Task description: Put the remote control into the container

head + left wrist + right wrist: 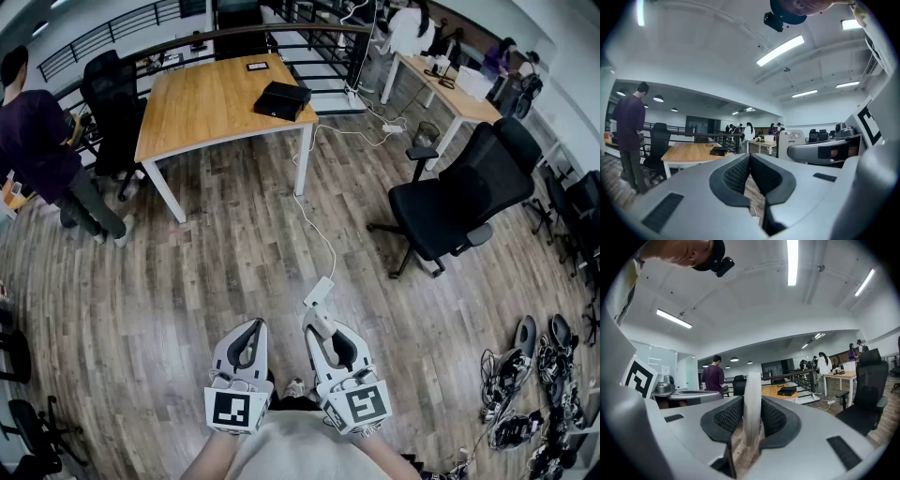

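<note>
Holding: my right gripper (pixel 319 328) is clamped on the white remote control (pixel 752 380), one pad on each flat side.
Remote pose: it stands on its thin edge between the pads and sticks out forward past the jaw tips.
Left tool: my left gripper (pixel 251 330) has its jaws drawn together at the tips, with nothing between them.
Tool placing: both grippers sit side by side, just beside each other, low in the head view and over the wooden floor (pixel 187 272). Both point roughly level towards the table.
Table: a wooden table (pixel 206 103) with white legs stands well apart from both grippers, across the floor.
On the table: a black box (pixel 283 99) lies near the table's right edge, close to its near right corner. A small dark flat item (pixel 255 66) lies by the far edge, and I cannot tell what it is.
Cable: a white cable (pixel 314 220) runs across the floor from beside the table's near right leg towards the grippers.
Chair: a black office chair (pixel 459 202) stands to the right of the table, apart from it.
Person: someone in a dark purple top (pixel 42 141) stands past the table's left edge, next to another black chair (pixel 117 103).
Clutter: a heap of dark cables and gear (pixel 534 384) lies on the floor at the far right.
</note>
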Motion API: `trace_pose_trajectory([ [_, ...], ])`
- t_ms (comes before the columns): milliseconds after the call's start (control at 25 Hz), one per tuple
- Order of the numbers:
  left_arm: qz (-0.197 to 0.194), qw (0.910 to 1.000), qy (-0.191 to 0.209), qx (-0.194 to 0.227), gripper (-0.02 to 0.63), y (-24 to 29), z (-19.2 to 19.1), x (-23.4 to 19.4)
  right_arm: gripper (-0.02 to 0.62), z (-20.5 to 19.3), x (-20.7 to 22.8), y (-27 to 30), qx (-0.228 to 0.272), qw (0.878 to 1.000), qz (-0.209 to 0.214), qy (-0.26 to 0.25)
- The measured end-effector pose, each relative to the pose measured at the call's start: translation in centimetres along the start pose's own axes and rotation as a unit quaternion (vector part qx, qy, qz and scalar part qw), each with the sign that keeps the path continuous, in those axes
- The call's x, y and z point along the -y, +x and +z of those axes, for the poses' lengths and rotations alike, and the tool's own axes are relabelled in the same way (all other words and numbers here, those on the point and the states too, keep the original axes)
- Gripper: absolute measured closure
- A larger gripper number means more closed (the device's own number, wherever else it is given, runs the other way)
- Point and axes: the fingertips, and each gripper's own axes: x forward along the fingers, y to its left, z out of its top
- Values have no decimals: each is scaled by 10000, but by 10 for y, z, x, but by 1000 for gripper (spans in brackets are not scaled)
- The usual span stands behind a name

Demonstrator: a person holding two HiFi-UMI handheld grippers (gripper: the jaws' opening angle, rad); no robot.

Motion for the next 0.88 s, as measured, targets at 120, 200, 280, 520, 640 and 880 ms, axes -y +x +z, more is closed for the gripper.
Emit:
trace_pose_trajectory([
  [120,57,9999,-131,70,593,13,-2,-16,474,-2,3,19,-66,10000,6,-7],
  [200,64,9998,-150,66,592,22,-5,-29,474,-2,5,32,-93,9999,-17,-38],
  [280,61,9998,-156,-50,592,35,-12,-43,474,-3,10,47,-140,9999,-60,-61],
  [520,13,9984,-475,297,592,100,3,-87,474,-3,33,114,-319,9993,-165,-56],
  [640,-20,9980,-545,333,593,130,9,-115,474,3,39,158,-385,9991,-134,-95],
  [880,93,9975,-632,307,594,175,16,-173,474,13,50,225,-451,9987,-176,-131],
])
